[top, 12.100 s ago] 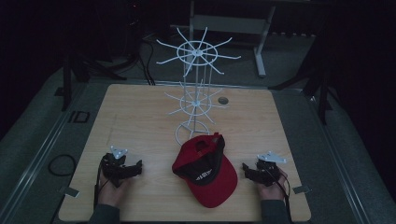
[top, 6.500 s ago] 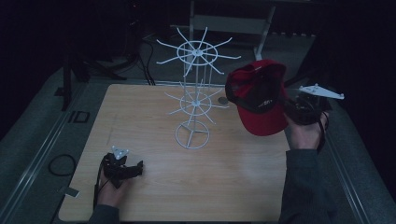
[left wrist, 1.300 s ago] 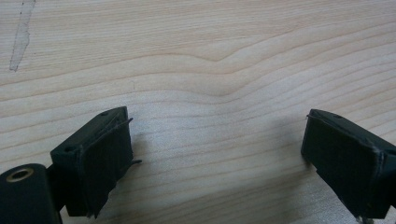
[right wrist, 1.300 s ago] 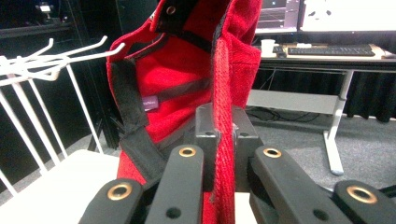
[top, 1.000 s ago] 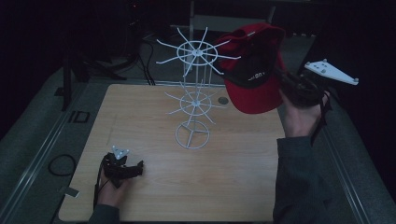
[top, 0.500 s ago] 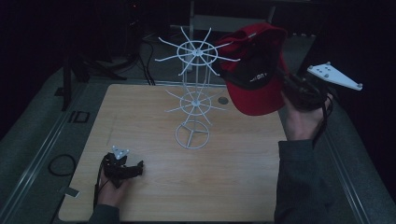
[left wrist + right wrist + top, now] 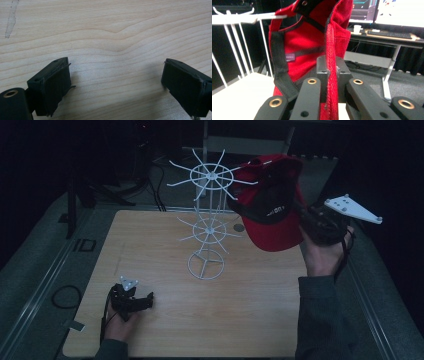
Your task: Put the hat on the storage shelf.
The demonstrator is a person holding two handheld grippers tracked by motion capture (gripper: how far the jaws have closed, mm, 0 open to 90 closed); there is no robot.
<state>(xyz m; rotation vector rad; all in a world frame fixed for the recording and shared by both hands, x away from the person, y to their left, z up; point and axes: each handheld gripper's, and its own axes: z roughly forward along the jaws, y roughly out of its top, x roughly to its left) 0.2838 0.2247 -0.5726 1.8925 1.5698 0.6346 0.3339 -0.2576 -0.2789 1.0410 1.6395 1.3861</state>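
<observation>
A red cap [image 7: 272, 205] with black trim hangs in the air at the right of the white wire rack [image 7: 209, 220], its rear opening close to the tips of the rack's top prongs [image 7: 240, 181]. My right gripper [image 7: 312, 222] is shut on the cap's edge; in the right gripper view the red fabric [image 7: 332, 82] is pinched between the jaws, and a white prong [image 7: 268, 17] reaches the cap's back strap. My left gripper [image 7: 145, 302] rests on the wooden table [image 7: 150, 245] at the front left, its jaws open over bare wood [image 7: 115, 75].
The rack stands on a ring base [image 7: 206, 265] at the table's middle, with a lower tier of prongs [image 7: 210, 227]. A small dark disc [image 7: 239, 227] lies on the table behind the rack. Dark stands and cables sit beyond the far edge.
The right hand has carried the cap slightly left toward the rack's top prongs. The left gripper has stayed where it was.
</observation>
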